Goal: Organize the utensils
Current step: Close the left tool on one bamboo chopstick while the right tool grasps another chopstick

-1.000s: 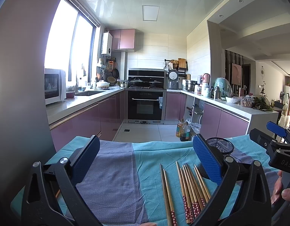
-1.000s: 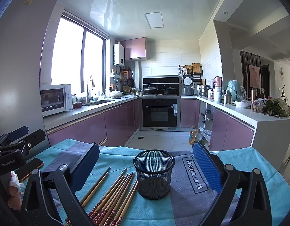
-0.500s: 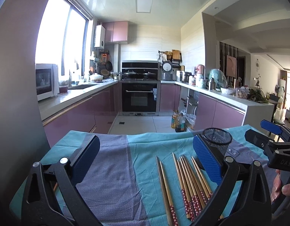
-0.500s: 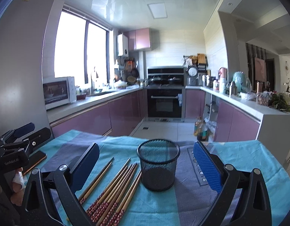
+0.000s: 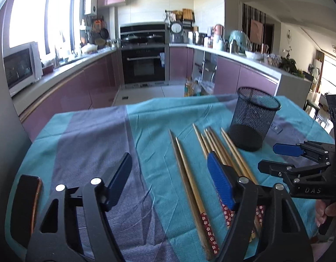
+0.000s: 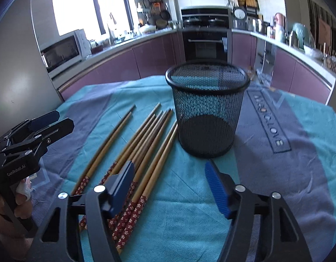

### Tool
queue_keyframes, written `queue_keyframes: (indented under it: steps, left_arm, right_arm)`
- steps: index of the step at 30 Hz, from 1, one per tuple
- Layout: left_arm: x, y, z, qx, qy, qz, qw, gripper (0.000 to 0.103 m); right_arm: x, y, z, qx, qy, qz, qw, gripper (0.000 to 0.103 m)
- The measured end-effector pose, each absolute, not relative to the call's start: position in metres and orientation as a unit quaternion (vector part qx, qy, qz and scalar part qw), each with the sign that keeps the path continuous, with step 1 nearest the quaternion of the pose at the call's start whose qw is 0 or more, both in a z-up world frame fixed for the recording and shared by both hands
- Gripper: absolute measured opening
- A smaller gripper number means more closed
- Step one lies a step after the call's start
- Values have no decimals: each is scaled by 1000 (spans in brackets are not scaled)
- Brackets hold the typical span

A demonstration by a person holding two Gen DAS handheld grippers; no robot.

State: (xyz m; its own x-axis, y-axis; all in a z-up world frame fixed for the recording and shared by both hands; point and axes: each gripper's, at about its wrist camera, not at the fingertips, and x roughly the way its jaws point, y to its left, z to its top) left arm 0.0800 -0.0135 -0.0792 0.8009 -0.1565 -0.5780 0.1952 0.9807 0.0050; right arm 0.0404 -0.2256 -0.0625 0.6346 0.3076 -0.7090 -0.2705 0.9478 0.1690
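Observation:
Several wooden chopsticks (image 5: pixel 189 174) with red flowered ends lie side by side on the teal and grey cloth (image 5: pixel 85 144); they also show in the right wrist view (image 6: pixel 143 148). A black mesh cup (image 5: pixel 253 118) stands upright and empty just right of them, and shows in the right wrist view (image 6: pixel 206 109). My left gripper (image 5: pixel 170 181) is open and empty above the cloth, over the leftmost chopsticks. My right gripper (image 6: pixel 170 185) is open and empty, in front of the cup; it shows in the left wrist view (image 5: pixel 277 157). The left gripper shows in the right wrist view (image 6: pixel 47 122).
A dark phone (image 5: pixel 26 207) lies at the cloth's left edge. The table's far edge drops to the kitchen floor (image 5: pixel 146 91). Purple cabinets and an oven (image 5: pixel 143 63) stand behind. Printed lettering (image 6: pixel 269 120) marks the grey cloth patch right of the cup.
Both grippers have tilted down and moved lower and closer over the table. The chopsticks and cup now look larger and nearer. Both grippers stay open.

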Motion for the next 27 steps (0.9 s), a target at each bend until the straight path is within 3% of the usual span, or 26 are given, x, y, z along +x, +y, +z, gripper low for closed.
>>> queue_keyframes:
  steps: [2, 12, 19, 27]
  left_arm:
    - [89, -14, -89, 33, 321, -95, 942, 61]
    - [122, -22, -125, 55, 384, -115, 914, 58]
    - [138, -27, -139, 50, 418, -123, 899, 44]
    - [143, -36, -143, 54, 428, -137, 892, 45]
  right_arm:
    - [42, -224, -67, 25, 409, 160, 898, 58]
    - [53, -216, -79, 9, 439, 167, 883, 55]
    - [58, -221, -79, 2, 441, 159, 883, 55]
    - [62, -217, -79, -20, 447, 151, 882, 50]
